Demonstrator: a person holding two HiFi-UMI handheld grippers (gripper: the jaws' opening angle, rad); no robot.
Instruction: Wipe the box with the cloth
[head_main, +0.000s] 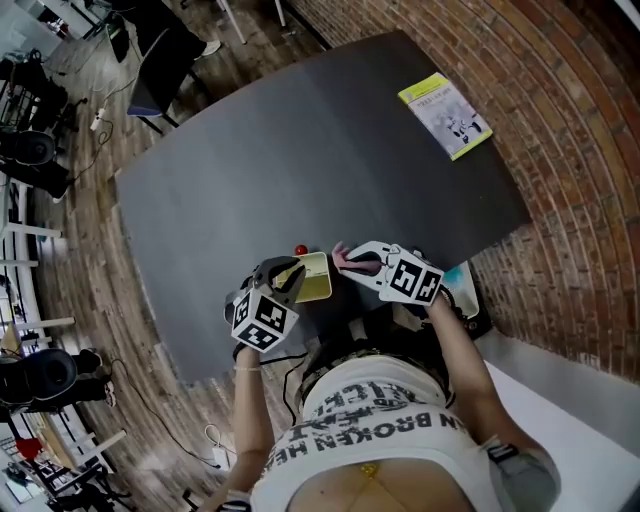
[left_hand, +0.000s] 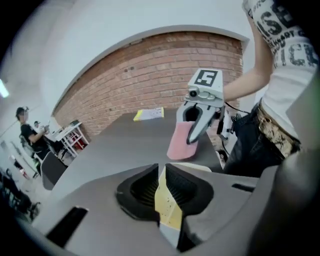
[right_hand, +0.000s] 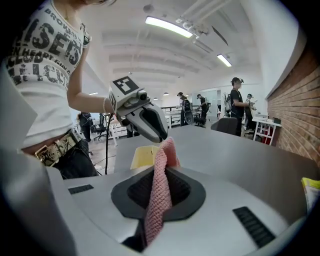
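1. A person stands at the near edge of a big, dark grey table (head_main: 300, 150) and holds two grey grippers over it.
2. The left gripper (head_main: 288, 277) has its jaws close together. They pinch the thin edge of a flat, pale yellow box (left_hand: 167, 205).
3. The yellow box is at the near edge of the table, right in front of the person. I cannot tell if it rests on the table or hangs just above it.
4. The right gripper (head_main: 352, 262) has its jaws squeezed tight on a soft, bumpy pink cloth (right_hand: 159, 200). One end of the pink cloth sticks out past the tips and hangs down.
5. The two grippers point at each other, with their tips very near.
6. The pink cloth is just beside the right side of the yellow box. I cannot tell if they touch.
7. A tiny red round thing (head_main: 300, 249) sits on the table just behind the yellow box.
8. A thin yellow and white booklet (head_main: 447, 115) lies flat at the far right corner of the table, well apart from the grippers.
9. A red brick wall (head_main: 580, 150) runs along the right side of the table.
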